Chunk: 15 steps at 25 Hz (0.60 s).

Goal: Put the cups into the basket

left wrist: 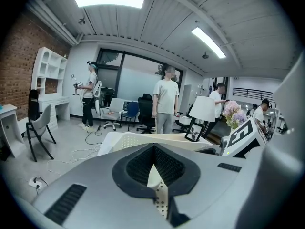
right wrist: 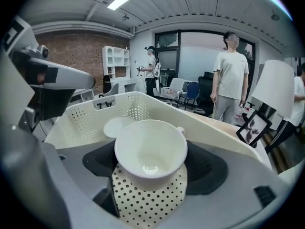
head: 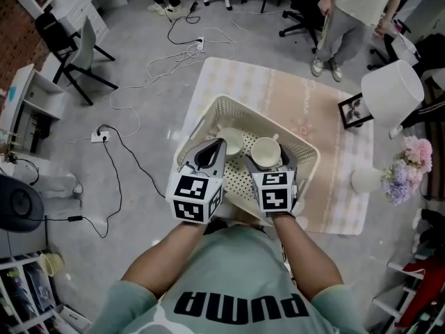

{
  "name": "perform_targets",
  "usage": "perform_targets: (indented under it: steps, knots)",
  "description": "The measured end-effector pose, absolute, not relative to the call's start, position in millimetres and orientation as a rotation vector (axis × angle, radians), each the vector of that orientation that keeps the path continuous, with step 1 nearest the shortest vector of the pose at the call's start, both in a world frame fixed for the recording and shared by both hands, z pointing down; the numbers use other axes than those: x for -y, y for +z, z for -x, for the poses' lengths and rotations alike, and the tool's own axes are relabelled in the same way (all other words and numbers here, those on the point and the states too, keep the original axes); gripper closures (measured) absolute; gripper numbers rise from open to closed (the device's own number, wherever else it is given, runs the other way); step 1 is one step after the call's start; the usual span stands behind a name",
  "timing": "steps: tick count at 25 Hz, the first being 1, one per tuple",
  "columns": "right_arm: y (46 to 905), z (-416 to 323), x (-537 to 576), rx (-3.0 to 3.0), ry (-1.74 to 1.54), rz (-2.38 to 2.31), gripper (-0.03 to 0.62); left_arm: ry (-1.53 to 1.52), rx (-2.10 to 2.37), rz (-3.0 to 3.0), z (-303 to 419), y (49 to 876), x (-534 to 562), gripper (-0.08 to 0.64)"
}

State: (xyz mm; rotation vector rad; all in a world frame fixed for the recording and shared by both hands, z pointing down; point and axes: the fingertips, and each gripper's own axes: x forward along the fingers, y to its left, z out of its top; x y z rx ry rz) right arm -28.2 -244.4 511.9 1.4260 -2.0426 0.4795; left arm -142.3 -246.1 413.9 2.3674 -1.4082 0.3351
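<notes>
A cream perforated basket point(head: 208, 113) stands on the cloth-covered table. My right gripper point(head: 267, 160) is shut on a white cup point(head: 265, 150), holding it upright just over the basket's dotted floor; in the right gripper view the cup point(right wrist: 150, 151) sits between the dark pads. A second white cup point(head: 230, 142) point(right wrist: 118, 125) rests in the basket beside it. My left gripper point(head: 219, 145) hangs over the basket's near left part, its jaws together at the tips point(left wrist: 153, 149) with nothing between them. A small white cup-like vessel point(head: 364, 180) stands on the cloth at the right.
A white lamp point(head: 391, 92), a picture frame point(head: 353, 110) and a bunch of flowers point(head: 407, 172) stand along the table's right side. People stand beyond the table's far edge point(head: 351, 12). Cables point(head: 111, 134) and chairs are on the floor at the left.
</notes>
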Motion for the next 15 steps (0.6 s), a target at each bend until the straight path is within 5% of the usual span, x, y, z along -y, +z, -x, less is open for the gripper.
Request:
perform_targets:
  steps: [15]
  knots:
    - [558.5, 32.8, 240.2, 2.002, 0.536, -1.363, 0.192, 0.357, 1.386, -2.357, 137.2, 425.0, 243.6, 0.555]
